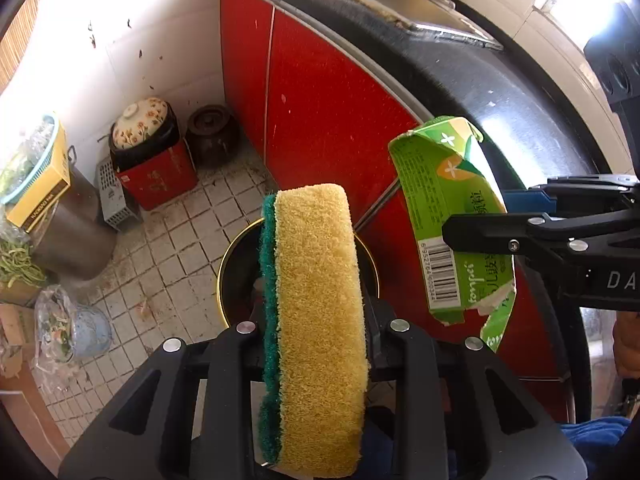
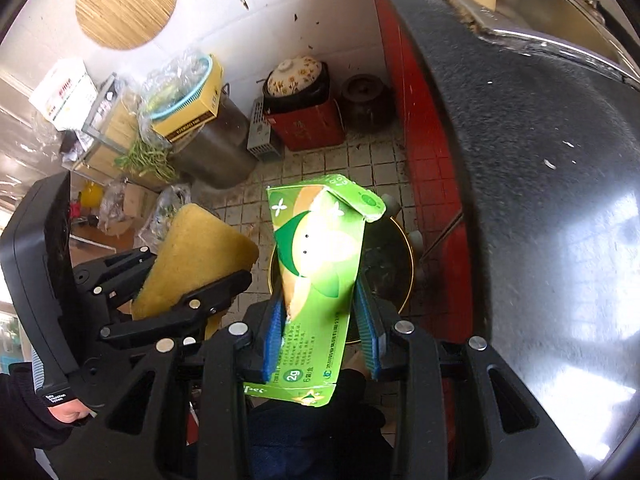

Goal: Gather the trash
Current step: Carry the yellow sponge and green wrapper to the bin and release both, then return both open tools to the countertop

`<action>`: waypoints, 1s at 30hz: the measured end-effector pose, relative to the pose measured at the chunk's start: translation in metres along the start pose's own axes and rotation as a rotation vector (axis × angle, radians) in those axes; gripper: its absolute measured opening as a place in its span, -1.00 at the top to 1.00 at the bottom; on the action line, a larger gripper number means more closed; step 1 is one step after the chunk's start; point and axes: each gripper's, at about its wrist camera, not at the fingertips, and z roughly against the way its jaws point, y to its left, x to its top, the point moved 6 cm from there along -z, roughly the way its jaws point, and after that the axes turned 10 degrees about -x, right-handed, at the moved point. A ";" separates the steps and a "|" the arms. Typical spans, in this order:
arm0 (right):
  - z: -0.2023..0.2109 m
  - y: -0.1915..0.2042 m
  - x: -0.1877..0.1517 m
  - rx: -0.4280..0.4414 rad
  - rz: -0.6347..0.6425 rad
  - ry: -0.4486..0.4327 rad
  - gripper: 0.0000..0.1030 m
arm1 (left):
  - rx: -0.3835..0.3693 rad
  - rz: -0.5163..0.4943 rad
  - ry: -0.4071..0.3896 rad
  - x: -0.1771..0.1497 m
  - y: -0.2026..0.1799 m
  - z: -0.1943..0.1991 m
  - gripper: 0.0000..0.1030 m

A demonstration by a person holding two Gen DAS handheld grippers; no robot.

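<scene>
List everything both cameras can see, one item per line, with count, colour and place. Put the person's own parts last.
sponge: one, yellow with a green scouring side, clamped in the left gripper.
carton: one, green, flattened and torn, clamped in the right gripper.
bin: one, dark with a gold rim, on the floor below both grippers.
cabinet doors: red, under the counter.
counter: one, black speckled, on the right.
sink: one, steel, set in the counter.
clay pot: one, dark brown, in the floor corner.
floral lid: one, cream, on a black pot atop a red box.
steel pot: one, grey, beside the wall.
left gripper: black, shut.
right gripper: black with blue pads, shut.
</scene>
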 end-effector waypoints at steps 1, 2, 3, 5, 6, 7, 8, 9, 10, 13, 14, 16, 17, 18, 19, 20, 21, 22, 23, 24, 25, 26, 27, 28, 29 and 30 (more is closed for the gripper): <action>-0.002 -0.001 0.000 -0.001 0.002 0.003 0.35 | -0.001 -0.003 0.003 -0.001 0.002 -0.003 0.48; -0.004 0.000 0.002 -0.006 0.004 0.008 0.35 | -0.005 -0.004 0.007 -0.001 0.005 -0.005 0.48; -0.004 -0.001 0.002 -0.006 0.004 0.010 0.35 | -0.009 -0.002 0.007 -0.001 0.006 -0.006 0.48; -0.005 -0.001 0.004 -0.004 0.006 0.012 0.34 | -0.024 -0.001 0.008 -0.001 0.008 -0.008 0.48; -0.006 -0.002 0.006 -0.010 0.009 0.012 0.34 | -0.031 -0.002 0.009 -0.001 0.009 -0.009 0.47; -0.006 -0.002 0.007 -0.013 0.012 0.012 0.33 | -0.041 -0.005 0.012 -0.001 0.009 -0.010 0.38; -0.007 -0.001 0.008 -0.016 0.015 0.015 0.32 | -0.045 -0.009 0.012 0.000 0.009 -0.011 0.16; -0.008 -0.001 0.011 -0.017 0.016 0.017 0.29 | -0.047 -0.012 0.012 0.000 0.010 -0.012 0.01; -0.010 -0.002 0.013 -0.025 0.019 0.022 0.27 | -0.050 -0.015 0.012 0.000 0.009 -0.012 -0.25; -0.013 -0.002 0.015 -0.028 0.025 0.029 0.12 | -0.036 -0.030 0.014 -0.001 0.010 -0.014 -0.32; -0.013 -0.002 0.016 -0.027 0.024 0.026 -0.08 | -0.030 -0.031 0.018 -0.002 0.010 -0.015 -0.41; -0.012 -0.001 0.017 -0.028 0.023 0.019 -0.24 | -0.021 -0.028 0.014 -0.003 0.012 -0.014 -0.48; -0.010 -0.002 0.017 -0.030 0.022 0.014 -0.24 | -0.017 -0.026 0.015 -0.003 0.013 -0.013 -0.48; -0.006 -0.002 0.017 -0.025 0.019 0.005 -0.24 | -0.012 -0.025 0.015 -0.003 0.014 -0.012 -0.50; -0.002 -0.003 0.017 -0.023 0.016 0.001 -0.24 | -0.002 -0.025 0.013 -0.003 0.014 -0.010 -0.60; 0.003 -0.003 0.016 -0.020 0.012 -0.006 -0.28 | 0.008 -0.024 0.010 -0.003 0.014 -0.008 -0.70; 0.010 -0.004 0.015 -0.018 0.007 -0.019 -0.39 | 0.012 -0.024 0.004 -0.002 0.012 -0.004 -0.72; 0.017 -0.006 0.014 -0.018 0.003 -0.036 -0.45 | 0.009 -0.027 0.004 -0.002 0.009 -0.001 -0.77; 0.025 -0.008 0.012 -0.019 -0.004 -0.056 -0.53 | 0.012 -0.032 0.009 -0.001 0.005 0.002 -0.87; 0.037 -0.012 0.010 -0.025 -0.017 -0.083 -0.60 | 0.018 -0.039 0.014 0.001 0.001 0.005 -0.87; 0.050 -0.018 0.007 -0.029 -0.034 -0.108 -0.64 | 0.024 -0.050 0.015 0.003 -0.006 0.010 -0.87; 0.061 -0.024 0.003 -0.032 -0.049 -0.127 -0.65 | 0.024 -0.060 0.011 0.005 -0.012 0.014 -0.87; 0.075 -0.032 -0.002 -0.040 -0.076 -0.153 -0.65 | 0.019 -0.073 0.004 0.008 -0.021 0.018 -0.87; 0.092 -0.045 -0.009 -0.056 -0.112 -0.183 -0.66 | 0.013 -0.094 -0.002 0.011 -0.033 0.023 -0.87; 0.101 -0.054 -0.014 -0.069 -0.134 -0.198 -0.68 | 0.010 -0.117 -0.003 0.015 -0.044 0.025 -0.87; 0.117 -0.070 -0.023 -0.087 -0.177 -0.225 -0.69 | 0.006 -0.142 -0.004 0.018 -0.057 0.027 -0.87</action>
